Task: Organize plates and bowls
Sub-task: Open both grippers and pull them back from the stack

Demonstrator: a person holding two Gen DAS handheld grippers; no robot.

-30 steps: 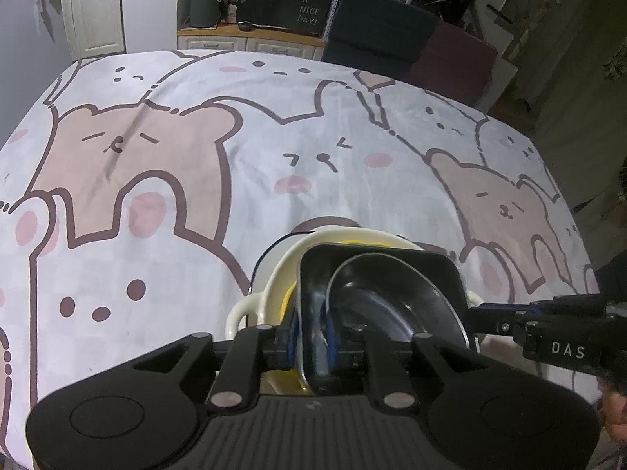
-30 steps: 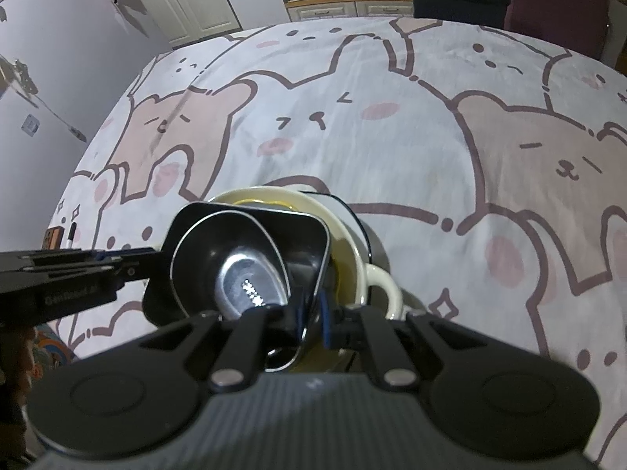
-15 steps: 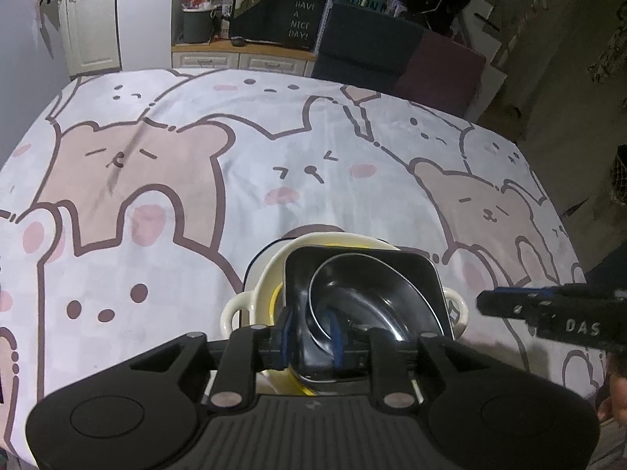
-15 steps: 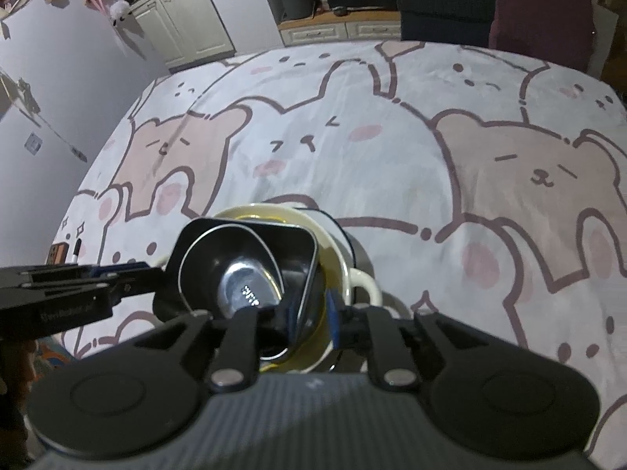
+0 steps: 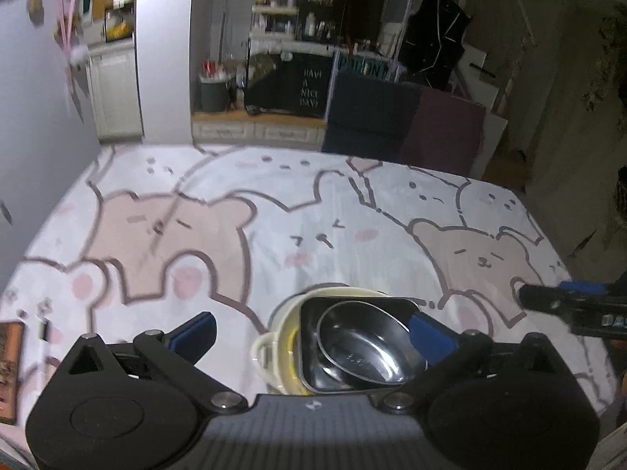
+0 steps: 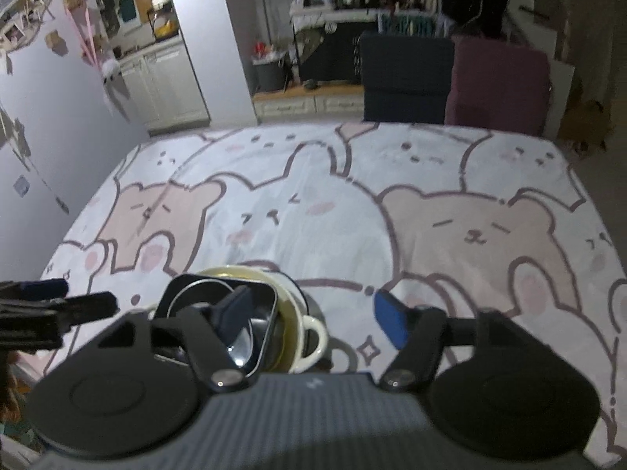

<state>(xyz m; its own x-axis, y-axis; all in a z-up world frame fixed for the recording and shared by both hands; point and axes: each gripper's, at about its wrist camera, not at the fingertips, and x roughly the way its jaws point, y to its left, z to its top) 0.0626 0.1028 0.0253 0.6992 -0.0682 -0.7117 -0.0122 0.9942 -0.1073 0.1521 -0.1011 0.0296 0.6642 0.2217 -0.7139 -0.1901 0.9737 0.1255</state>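
Left wrist view: left gripper [image 5: 313, 337] has just been opening; its blue pads now stand wide, one at 9 o'clock of the dishes, the other at 3 o'clock over the black dish's rim, pressing on nothing. Right gripper [image 6: 313, 319], in its own view, has also just been opening: one finger hangs over the stack, the other is well clear at 3 o'clock, with nothing held.

Dishes: steel bowl [image 5: 366, 352] nested in a black square dish [image 5: 309, 337], itself inside a cream two-handled bowl [image 5: 282, 337], sitting near the front edge of the bear-print cloth [image 5: 313, 211]. In the left view the right gripper's tip shows at 3 o'clock.

Judgement: stacking looks done, hands free.

Risks: the black dish seems tilted in the round bowl, so a trailing pad catching its rim could tip it. The cloth looks soft, and a nudge at a handle might slide the stack toward the edge.
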